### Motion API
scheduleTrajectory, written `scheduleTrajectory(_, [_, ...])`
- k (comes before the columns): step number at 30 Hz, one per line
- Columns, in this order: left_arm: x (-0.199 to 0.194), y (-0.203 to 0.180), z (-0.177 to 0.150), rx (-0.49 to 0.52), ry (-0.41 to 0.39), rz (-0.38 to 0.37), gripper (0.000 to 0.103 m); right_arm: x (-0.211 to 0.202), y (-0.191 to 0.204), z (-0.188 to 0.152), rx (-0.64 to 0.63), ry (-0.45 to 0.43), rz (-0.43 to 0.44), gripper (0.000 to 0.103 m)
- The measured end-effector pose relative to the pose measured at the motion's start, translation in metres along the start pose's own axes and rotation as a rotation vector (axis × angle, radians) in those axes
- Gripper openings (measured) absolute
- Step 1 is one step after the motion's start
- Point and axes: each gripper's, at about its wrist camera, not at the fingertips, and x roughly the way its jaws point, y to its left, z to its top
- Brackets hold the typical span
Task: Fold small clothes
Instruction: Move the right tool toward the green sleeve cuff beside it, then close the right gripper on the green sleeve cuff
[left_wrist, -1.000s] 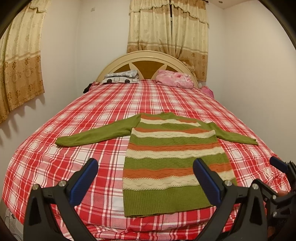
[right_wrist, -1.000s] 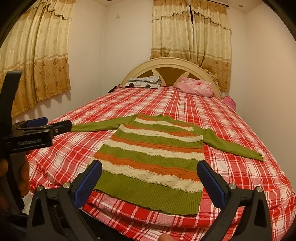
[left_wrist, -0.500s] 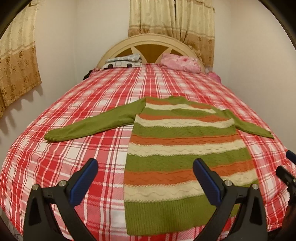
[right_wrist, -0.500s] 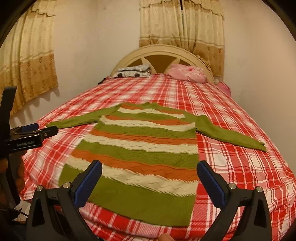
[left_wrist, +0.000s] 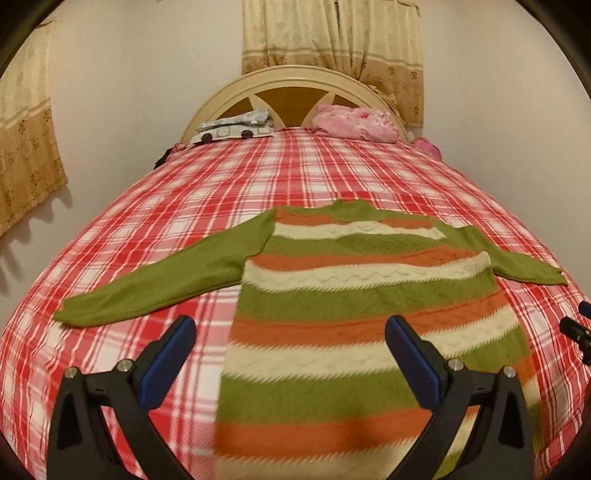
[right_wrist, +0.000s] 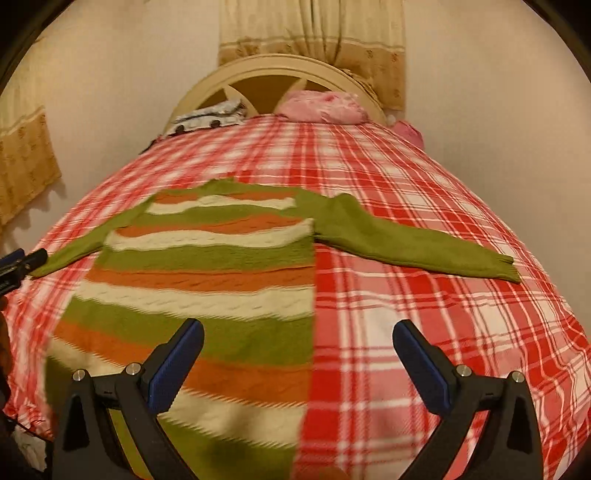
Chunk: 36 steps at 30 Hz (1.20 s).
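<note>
striped sweater (left_wrist: 354, 295) flat on plaid bed (left_wrist: 332, 173) | no legible writing

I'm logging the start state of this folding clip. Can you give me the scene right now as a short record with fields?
garment: striped sweater, green, orange and cream bands
garment state: spread flat, unfolded, both sleeves out to the sides
left sleeve: plain green, lying on the bedspread
right sleeve: plain green, lying on the bedspread
surface: red plaid bedspread
left gripper: open, above the sweater's left edge, holding nothing
right gripper: open, above the sweater's right edge, holding nothing
far end: pink bundle by the headboard
</note>
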Motion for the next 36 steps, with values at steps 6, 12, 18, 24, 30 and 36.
scheduleTrajectory(6, [0.036,-0.024,0.007,0.051,0.030,-0.023,0.103,0.036,-0.059,0.015,0.088,0.031,-0.048,0.102])
scheduleTrajectory(12, [0.061,-0.040,0.013,0.091,0.031,-0.027,0.103,0.069,-0.128,0.024,0.199,0.055,-0.096,0.102])
scheduleTrajectory(18, [0.080,-0.046,0.006,0.081,0.060,-0.029,0.103,0.086,-0.193,0.029,0.306,0.036,-0.159,0.102])
scheduleTrajectory(24, [0.088,-0.047,0.004,0.103,0.060,-0.003,0.103,0.103,-0.263,0.026,0.481,0.062,-0.196,0.085])
scheduleTrajectory(30, [0.093,-0.041,0.006,0.080,0.060,0.005,0.103,0.116,-0.310,0.019,0.604,0.091,-0.218,0.082])
scheduleTrajectory(36, [0.100,-0.040,0.003,0.071,0.078,0.000,0.103,0.134,-0.327,0.026,0.620,0.111,-0.257,0.072])
